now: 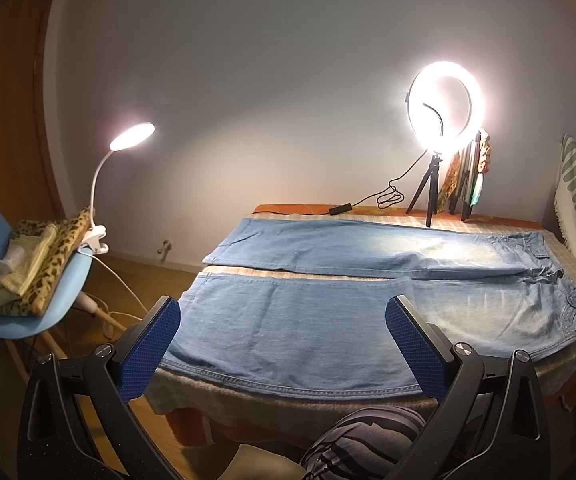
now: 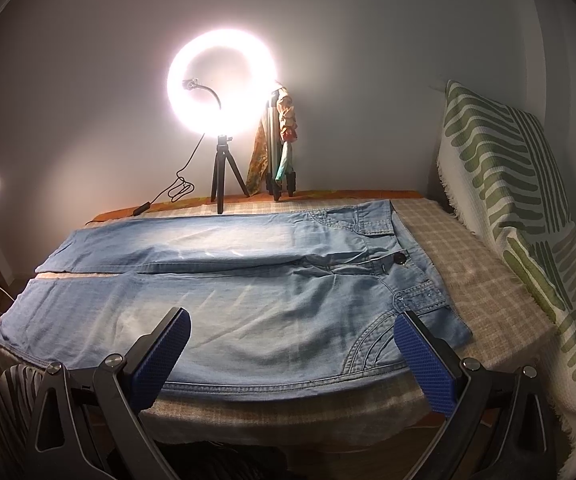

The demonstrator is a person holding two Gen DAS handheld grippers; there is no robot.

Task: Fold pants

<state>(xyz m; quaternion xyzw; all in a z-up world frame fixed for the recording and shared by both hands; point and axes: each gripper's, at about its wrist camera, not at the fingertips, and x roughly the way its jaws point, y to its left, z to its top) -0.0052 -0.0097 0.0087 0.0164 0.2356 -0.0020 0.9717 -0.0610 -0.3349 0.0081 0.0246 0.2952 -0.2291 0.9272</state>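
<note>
Light blue jeans [image 1: 328,320] lie spread flat on a checked cloth over a table [image 1: 568,264], both legs side by side, hems to the left and waistband to the right. My left gripper [image 1: 283,312] hovers open over the near leg, close to the hem end, blue pads wide apart with nothing between them. In the right wrist view the same jeans [image 2: 247,300] show a dark button at the waist. My right gripper [image 2: 294,322] is open above the near hip and pocket seam, holding nothing.
A lit ring light on a tripod [image 1: 446,108] stands at the table's far edge with its cable and folded tripods beside it. A blue chair [image 1: 27,304] at left carries folded clothes and a clip lamp [image 1: 131,136]. A green-patterned throw [image 2: 528,216] covers furniture at right.
</note>
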